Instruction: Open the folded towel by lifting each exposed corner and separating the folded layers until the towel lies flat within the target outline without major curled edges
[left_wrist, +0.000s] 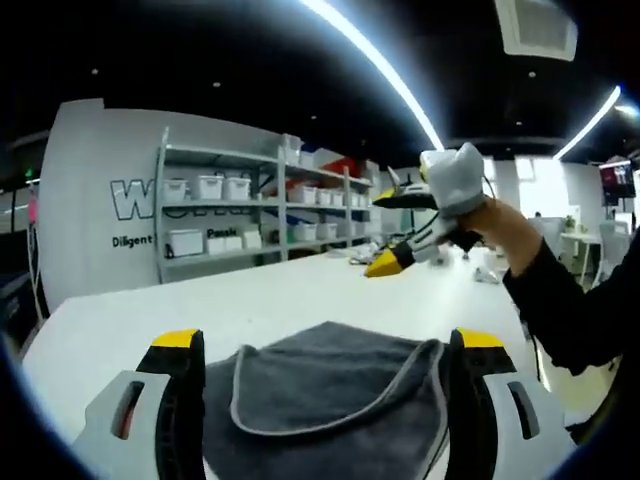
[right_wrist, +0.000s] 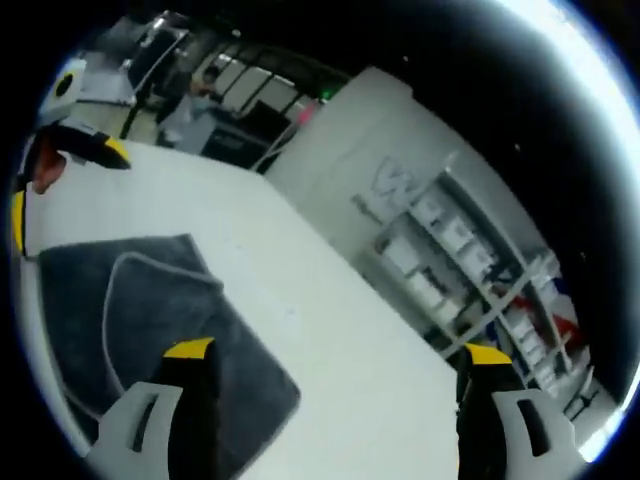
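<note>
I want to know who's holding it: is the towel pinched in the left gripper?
No, the grey towel lies on the white table between the open left gripper jaws, unpinched.

dark grey towel (left_wrist: 330, 395), white table (left_wrist: 250, 305)

We see our left tongs (left_wrist: 325, 345) and right tongs (right_wrist: 335, 365) alike: black jaws capped in yellow on pale grey bodies. A dark sleeve (left_wrist: 565, 300) covers our right arm.
</note>
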